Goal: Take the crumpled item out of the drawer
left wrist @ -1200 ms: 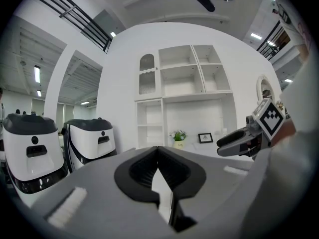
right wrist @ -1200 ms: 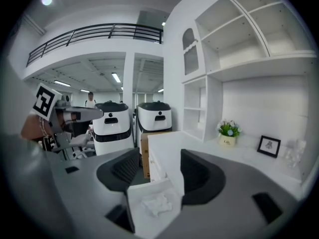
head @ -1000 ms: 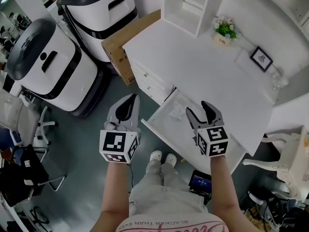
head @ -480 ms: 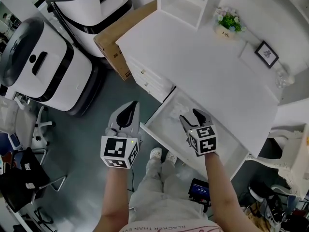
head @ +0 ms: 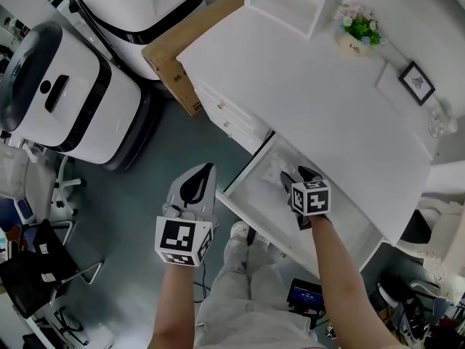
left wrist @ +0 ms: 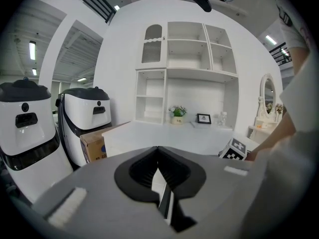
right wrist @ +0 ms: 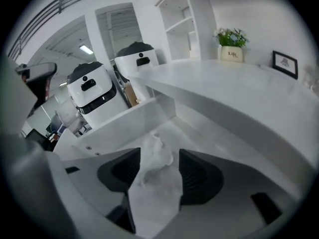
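where desktop [head: 312, 86] overhangs drawer [right wrist: 124, 116], right tongs [right wrist: 158, 156] straddle wad [right wrist: 160, 185]

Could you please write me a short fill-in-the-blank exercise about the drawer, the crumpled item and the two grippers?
The white drawer under the white desk stands ____. The right gripper reaches into it, and the crumpled white paper lies ____ its jaws. The left gripper hangs outside the drawer, its jaws pressed ____.
Missing words: open; between; together.
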A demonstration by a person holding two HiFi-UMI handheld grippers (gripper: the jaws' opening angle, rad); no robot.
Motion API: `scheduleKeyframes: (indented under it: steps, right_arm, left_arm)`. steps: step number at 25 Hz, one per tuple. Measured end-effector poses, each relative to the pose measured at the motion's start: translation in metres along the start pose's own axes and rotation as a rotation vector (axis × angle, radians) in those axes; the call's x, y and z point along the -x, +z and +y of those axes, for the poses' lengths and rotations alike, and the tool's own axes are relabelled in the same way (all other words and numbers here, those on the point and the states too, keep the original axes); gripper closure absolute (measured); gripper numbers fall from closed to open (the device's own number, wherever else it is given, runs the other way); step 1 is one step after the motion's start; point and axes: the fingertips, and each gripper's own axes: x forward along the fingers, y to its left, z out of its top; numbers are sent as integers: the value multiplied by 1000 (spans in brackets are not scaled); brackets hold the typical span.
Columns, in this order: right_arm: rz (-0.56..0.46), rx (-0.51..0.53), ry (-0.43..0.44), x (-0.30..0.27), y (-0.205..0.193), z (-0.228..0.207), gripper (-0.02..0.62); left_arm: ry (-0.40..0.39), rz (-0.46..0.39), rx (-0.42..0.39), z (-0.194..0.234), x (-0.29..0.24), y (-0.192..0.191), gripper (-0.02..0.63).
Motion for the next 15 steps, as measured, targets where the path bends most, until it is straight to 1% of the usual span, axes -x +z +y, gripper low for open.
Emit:
scheduleKeyframes:
  steps: [4,10,13,15]
  right_arm:
    - [36,-28,2,-19,-10,-6,351]
    - [69,-33,6,-32,-16,-6,374]
    - [83,-6,5,-33,-16,-6,385]
    - [100,27,12,-33,-18,-3,417]
  left_arm:
    - [10,20,12,8,-2,-11,597]
    - [5,31,18,12,-5,-18,597]
    - [0,35,22,10,-6,-21,597]
    - [-7,37,24,7,-7,-24,597]
